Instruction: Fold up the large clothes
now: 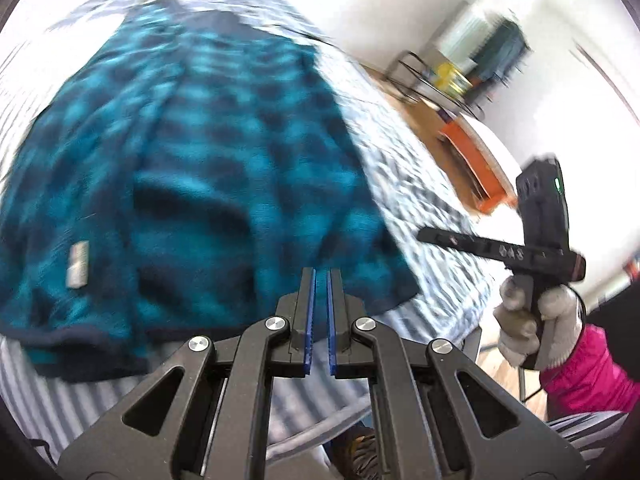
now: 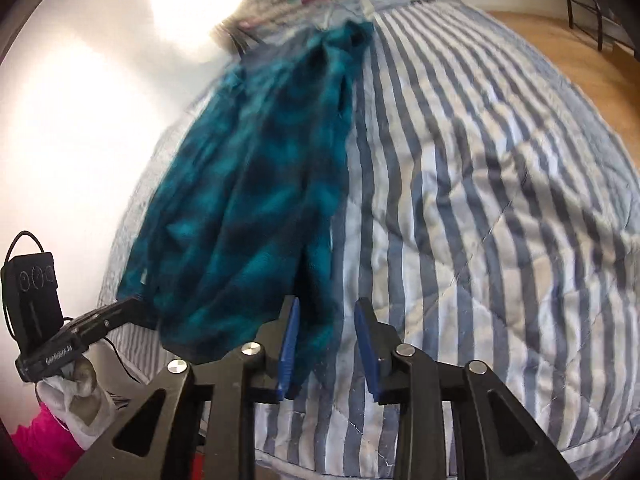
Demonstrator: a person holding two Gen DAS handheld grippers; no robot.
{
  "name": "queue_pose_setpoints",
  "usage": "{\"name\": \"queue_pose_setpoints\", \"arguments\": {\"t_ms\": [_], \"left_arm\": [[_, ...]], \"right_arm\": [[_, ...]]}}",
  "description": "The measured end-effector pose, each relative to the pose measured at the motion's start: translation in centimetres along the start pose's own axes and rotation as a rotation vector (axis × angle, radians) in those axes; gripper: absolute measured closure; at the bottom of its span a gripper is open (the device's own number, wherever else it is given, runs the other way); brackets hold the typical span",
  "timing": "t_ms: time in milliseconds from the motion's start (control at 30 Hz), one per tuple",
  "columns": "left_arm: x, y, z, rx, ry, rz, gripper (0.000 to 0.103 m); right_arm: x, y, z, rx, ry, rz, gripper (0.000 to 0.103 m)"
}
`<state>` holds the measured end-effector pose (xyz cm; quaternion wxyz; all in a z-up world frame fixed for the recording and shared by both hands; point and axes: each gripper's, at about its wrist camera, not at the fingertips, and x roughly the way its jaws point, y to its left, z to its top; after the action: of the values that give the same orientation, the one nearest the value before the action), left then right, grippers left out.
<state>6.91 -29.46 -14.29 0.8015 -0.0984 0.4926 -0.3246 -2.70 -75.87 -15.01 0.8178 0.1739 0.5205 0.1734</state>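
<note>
teal plaid garment (image 1: 192, 152) on striped quilt (image 2: 480, 200), left tongs (image 1: 321, 276) nearly closed, empty, right tongs (image 2: 326, 312) apart, empty, orange box (image 1: 472, 160) beyond

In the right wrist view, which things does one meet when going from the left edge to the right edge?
Other gripper held by a white-gloved hand → teal plaid garment → this camera's own gripper, jaws apart → striped quilt → wooden floor.

Teal-and-navy checked shirt (image 1: 192, 152) with navy hem; blue-and-white striped quilt (image 2: 480, 200); blue pads (image 1: 310, 320); pink sleeve (image 1: 588, 364) at four o'clock.
</note>
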Motion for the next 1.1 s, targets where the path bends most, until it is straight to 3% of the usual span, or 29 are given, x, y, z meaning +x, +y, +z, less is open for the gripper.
{"name": "queue_pose_setpoints", "arguments": {"t_ms": [100,167,233,267,400,567,733,767,833,867,900,1000,1100], "left_arm": [[2.8,-2.0,0.1,0.019,0.060,-0.032,0.101],[4.8,-3.2,0.2,0.031,0.096,-0.046,0.088],[6.5,-4.7,0.0,0.071,0.119,-0.036,0.053],[7.2,-5.3,-0.2,0.079,0.129,-0.032,0.049],[9.9,-6.0,-0.1,0.062,0.178,-0.047,0.045],[11.4,-7.3,-0.7,0.084,0.174,0.007,0.033],[12.6,-9.4,-1.7,0.213,0.148,0.154,0.036],[12.7,-9.6,-1.9,0.235,0.139,0.190,0.040],[12.6,-9.5,-2.0,0.239,0.122,0.222,0.062],[12.4,-9.1,-1.9,0.225,0.118,0.218,0.069],[12.1,-8.4,-1.7,0.193,0.115,0.215,0.085],[11.0,-6.0,-0.7,0.064,0.125,0.089,0.090],[9.3,-4.7,-0.3,-0.007,0.102,0.009,0.091]], "right_arm": [[-1.8,-0.9,-0.1,0.014,-0.085,-0.020,0.071],[-2.5,-1.7,-0.1,0.045,-0.122,-0.016,0.071],[-3.1,-2.8,-0.1,0.072,-0.135,-0.017,0.071],[-2.8,-2.8,0.2,0.078,-0.134,-0.022,0.071],[-3.7,-4.1,0.2,0.094,-0.137,-0.044,0.071],[-4.5,-5.7,0.3,0.129,-0.140,-0.041,0.071],[-4.4,-6.2,1.1,0.141,-0.141,-0.039,0.069],[-4.3,-6.2,1.3,0.144,-0.141,-0.034,0.068],[-4.1,-6.2,1.9,0.146,-0.139,-0.020,0.067],[-4.1,-6.2,2.2,0.147,-0.139,-0.014,0.065],[-4.0,-6.1,2.5,0.149,-0.140,-0.009,0.065],[-3.3,-6.0,3.4,0.166,-0.136,0.019,0.062],[-2.3,-5.8,4.6,0.177,-0.130,0.036,0.056]]}}
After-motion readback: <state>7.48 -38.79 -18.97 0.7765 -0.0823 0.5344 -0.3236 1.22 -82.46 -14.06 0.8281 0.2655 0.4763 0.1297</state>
